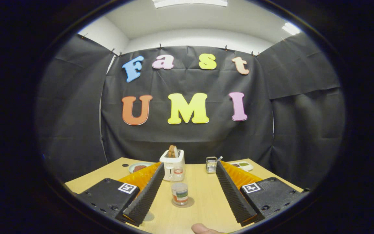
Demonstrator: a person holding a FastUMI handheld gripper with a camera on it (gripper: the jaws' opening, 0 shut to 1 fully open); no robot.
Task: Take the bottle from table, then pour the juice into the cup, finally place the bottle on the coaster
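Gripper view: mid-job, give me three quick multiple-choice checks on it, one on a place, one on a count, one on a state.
1. Where is the bottle?
A. on the wooden table, between the fingers
B. inside the toaster
C. on a plate

2. How many plates of food lie on the table?
A. none
B. two
C. five

3. How does the gripper stand?
A. shut on the bottle
B. open, touching nothing
C. shut on the toaster

Answers: 1 A, the bottle stands upright in the gap between the fingers. 2 B, one plate beside the toaster, another plate opposite. 3 B, the fingers stand wide apart.
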